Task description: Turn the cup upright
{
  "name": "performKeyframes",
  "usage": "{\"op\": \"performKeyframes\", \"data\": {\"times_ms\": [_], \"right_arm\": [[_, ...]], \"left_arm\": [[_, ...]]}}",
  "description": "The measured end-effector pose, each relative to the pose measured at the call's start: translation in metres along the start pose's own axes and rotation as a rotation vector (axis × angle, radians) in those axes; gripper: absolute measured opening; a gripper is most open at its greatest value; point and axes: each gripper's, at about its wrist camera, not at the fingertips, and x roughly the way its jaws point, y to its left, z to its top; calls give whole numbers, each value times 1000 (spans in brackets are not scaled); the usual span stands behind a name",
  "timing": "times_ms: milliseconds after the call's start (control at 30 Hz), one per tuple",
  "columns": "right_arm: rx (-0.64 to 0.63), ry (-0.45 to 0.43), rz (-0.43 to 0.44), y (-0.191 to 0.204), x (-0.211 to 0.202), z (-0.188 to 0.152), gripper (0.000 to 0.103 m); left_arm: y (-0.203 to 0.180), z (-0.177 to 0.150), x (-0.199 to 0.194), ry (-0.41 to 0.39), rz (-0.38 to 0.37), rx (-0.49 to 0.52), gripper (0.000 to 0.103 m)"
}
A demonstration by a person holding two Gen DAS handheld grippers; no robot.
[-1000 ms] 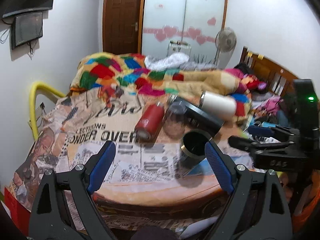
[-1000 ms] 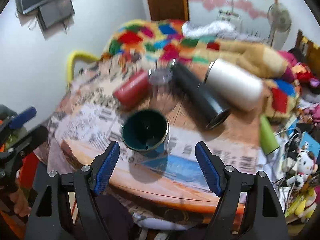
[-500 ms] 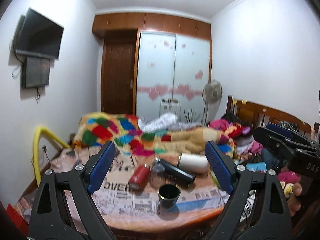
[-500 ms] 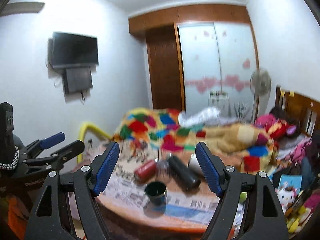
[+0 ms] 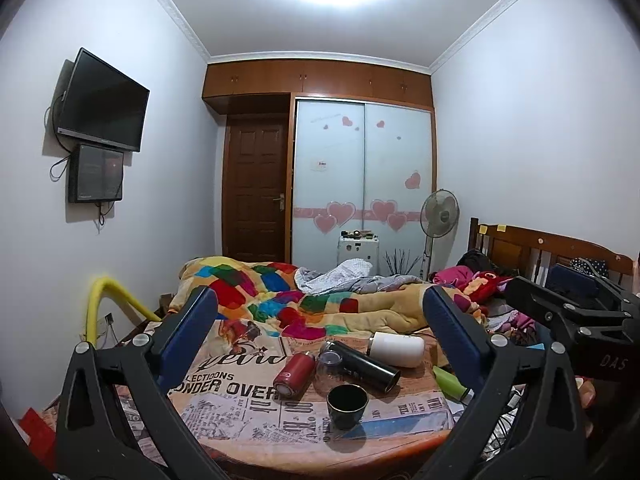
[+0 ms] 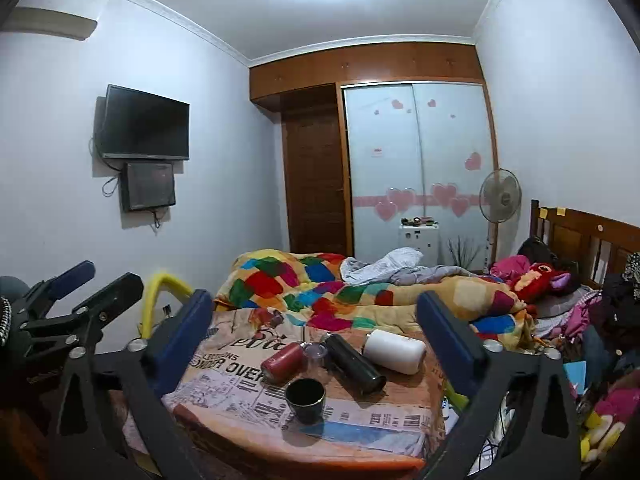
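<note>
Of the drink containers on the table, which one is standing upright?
Only the dark cup, nearest the table's front edge, mouth up. The red bottle, black flask and white flask behind it all lie on their sides.

Green bottle [image 5: 450, 380] half hidden behind the left gripper's right finger, clear cup [image 6: 316, 354] indistinct among flasks

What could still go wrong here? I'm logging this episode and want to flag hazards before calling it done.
The dark cup stands upright but near the front edge of the table; a bump could tip it off. The black bottle, red bottle and white bottle lie on their sides just behind and might roll into it. Both claws are open and clear.
</note>
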Motion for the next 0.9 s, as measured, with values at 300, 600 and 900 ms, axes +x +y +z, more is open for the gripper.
{"op": "performKeyframes", "data": {"times_ms": [300, 600, 900], "right_arm": [[-15, 16, -10, -1, -7, -5, 103], [-19, 27, -5, 0, -11, -7, 103], [-28, 40, -9, 2, -10, -7, 103]], "left_arm": [[0, -1, 1, 3, 1, 0, 103], [-2, -4, 3, 6, 0, 5, 103], [1, -7, 7, 24, -4, 1, 103]]}}
